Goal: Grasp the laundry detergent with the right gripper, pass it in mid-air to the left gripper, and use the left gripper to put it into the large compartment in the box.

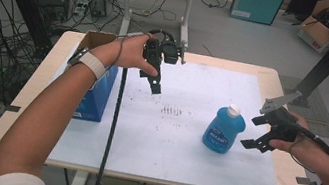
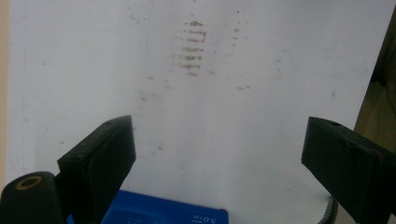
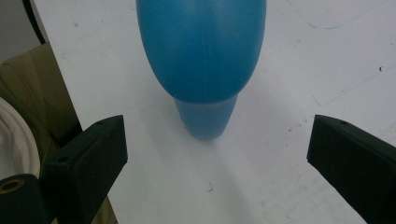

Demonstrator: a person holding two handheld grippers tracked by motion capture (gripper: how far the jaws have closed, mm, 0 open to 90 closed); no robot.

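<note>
In your right gripper view the blue plastic bottle (image 3: 201, 51) runs off the top edge, so you cannot see its cap or label. In your left gripper view the blue cardboard box (image 2: 163, 212) is cut by the bottom edge, its upside-down print too small to read. From above, the bottle's label (image 1: 219, 134) is too blurred to read.

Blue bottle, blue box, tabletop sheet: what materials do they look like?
Blue bottle: probably moulded plastic, smooth and slightly glossy; a seam line runs down its body in the right gripper view, and it has a white cap.
Blue box: looks like printed cardboard, with brown flaps open at the top.
Tabletop sheet: matte white, thin and flat, scuffed with brown marks; paper or plastic is unclear.
</note>
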